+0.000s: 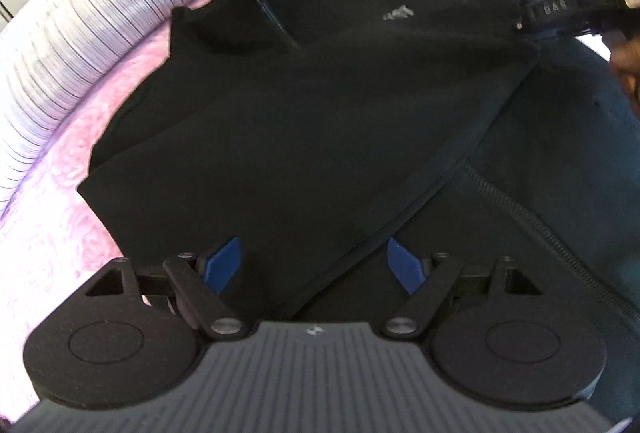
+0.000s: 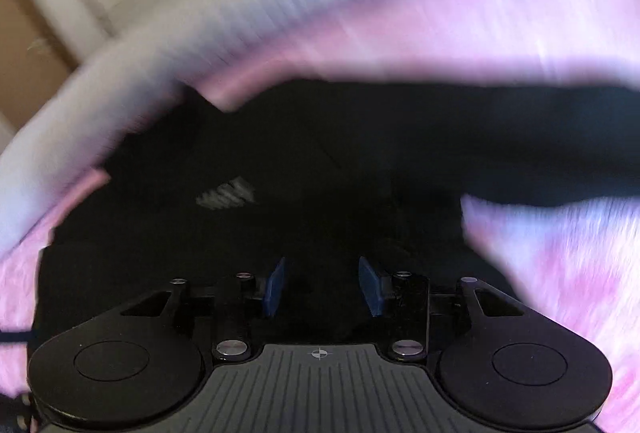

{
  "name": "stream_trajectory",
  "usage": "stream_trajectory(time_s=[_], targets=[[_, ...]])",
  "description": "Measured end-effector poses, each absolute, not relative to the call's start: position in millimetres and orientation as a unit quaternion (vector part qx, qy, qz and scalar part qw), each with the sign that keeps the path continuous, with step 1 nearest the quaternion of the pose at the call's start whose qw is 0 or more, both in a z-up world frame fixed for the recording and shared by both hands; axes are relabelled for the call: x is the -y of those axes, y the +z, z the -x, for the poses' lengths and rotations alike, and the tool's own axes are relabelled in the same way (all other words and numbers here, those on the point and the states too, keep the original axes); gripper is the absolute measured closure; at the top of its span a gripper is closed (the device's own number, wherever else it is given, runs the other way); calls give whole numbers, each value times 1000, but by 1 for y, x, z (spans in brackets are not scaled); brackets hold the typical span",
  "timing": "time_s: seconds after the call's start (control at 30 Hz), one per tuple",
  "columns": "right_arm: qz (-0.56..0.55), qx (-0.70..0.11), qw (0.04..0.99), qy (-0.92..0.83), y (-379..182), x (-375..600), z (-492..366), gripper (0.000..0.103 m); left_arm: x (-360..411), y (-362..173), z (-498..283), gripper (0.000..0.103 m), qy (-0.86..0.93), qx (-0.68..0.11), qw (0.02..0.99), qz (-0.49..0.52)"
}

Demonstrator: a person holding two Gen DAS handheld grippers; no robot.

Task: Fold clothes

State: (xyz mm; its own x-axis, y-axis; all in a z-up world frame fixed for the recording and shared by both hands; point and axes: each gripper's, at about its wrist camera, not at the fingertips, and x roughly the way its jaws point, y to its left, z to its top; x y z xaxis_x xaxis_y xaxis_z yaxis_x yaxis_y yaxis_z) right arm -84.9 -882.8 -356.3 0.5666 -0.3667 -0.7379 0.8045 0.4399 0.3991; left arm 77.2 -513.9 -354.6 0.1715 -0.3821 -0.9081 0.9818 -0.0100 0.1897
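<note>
Fuzzy pink blanket (image 1: 52, 217) fills the left side, a white striped cover (image 1: 72, 29) curves along the upper left edge.

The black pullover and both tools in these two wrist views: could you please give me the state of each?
Black pullover: spread flat on the pink blanket, one side folded over the front, collar zip partly open.
Left tool: open wide, over the pullover, gripping nothing.
Right tool: partly open, nothing pinched; view blurred.
</note>
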Motion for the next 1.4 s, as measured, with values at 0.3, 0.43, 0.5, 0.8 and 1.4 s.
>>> stream_trajectory(time_s=[0.3,0.43,0.5,0.8,1.4], targets=[[-372,-197,751,-509,-291,913,234,57,526,-330,-68,25,-560,-318,627,-439],[-387,-187,649,-628,-294,941,340,57,548,-319,-55,25,-569,-305,633,-427],[-393,-174,613,-663,-294,954,376,57,558,-319,-47,25,-572,-302,635,-423],[-386,-183,602,-675,-304,1013,417,57,583,-330,-7,25,-602,-317,613,-401],[-218,-191,812,-507,-200,954,209,97,539,-303,-53,25,-558,-345,672,-344]])
